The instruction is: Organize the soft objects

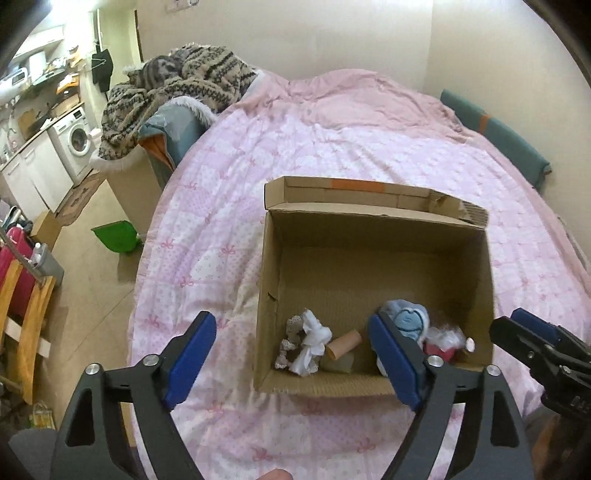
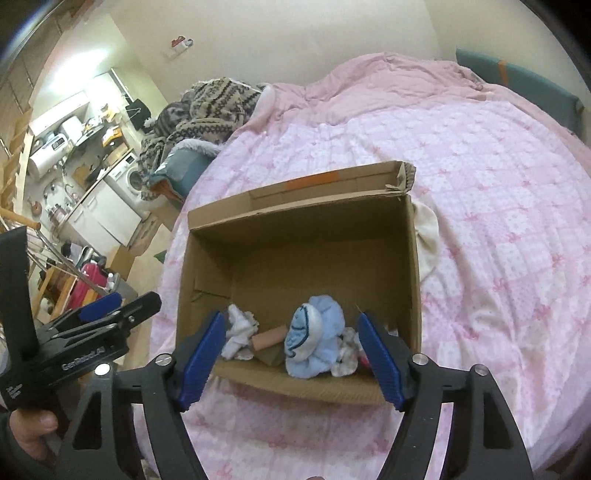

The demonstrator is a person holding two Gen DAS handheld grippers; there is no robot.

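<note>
With both jaws apart and empty above the cardboard box (image 2: pixel 303 251), left gripper (image 1: pixel 291 354) and right gripper (image 2: pixel 291 356) free; next, cream cloth (image 2: pixel 428 243) on the bed (image 2: pixel 498 206) beside the box's right wall.

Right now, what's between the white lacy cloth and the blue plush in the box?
A pinkish cardboard tube lies between white lacy cloth and blue plush; the right wrist view shows it best.

Pink-quilted bed (image 1: pixel 332 155), cream wall (image 1: pixel 295 33), washing machine (image 1: pixel 75 142)
</note>
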